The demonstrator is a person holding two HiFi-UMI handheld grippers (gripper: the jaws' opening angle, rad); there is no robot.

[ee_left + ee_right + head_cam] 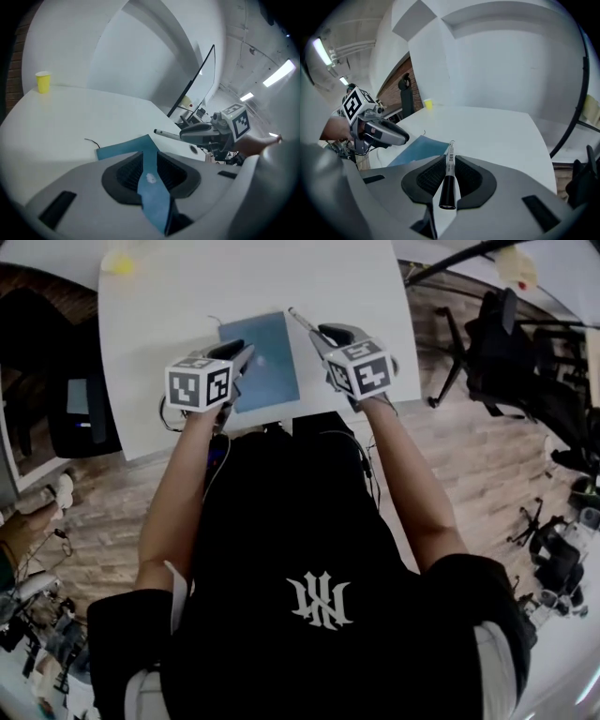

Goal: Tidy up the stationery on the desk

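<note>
Head view, mid-task: both items gripped over the desk. Clamped in left tool by an edge: blue notebook, spreading ahead of the tips. Pinched in right tool: marker pen, pointing straight ahead. Seemingly gathered, not yet stowed; no holder visible, only yellow cup far beyond left tool's tips.

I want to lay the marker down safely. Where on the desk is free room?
The white desk is bare beyond the blue notebook, from the yellow cup across to the right edge. It is crowded near the front edge, where the left gripper grips the notebook and the right gripper the marker.
</note>
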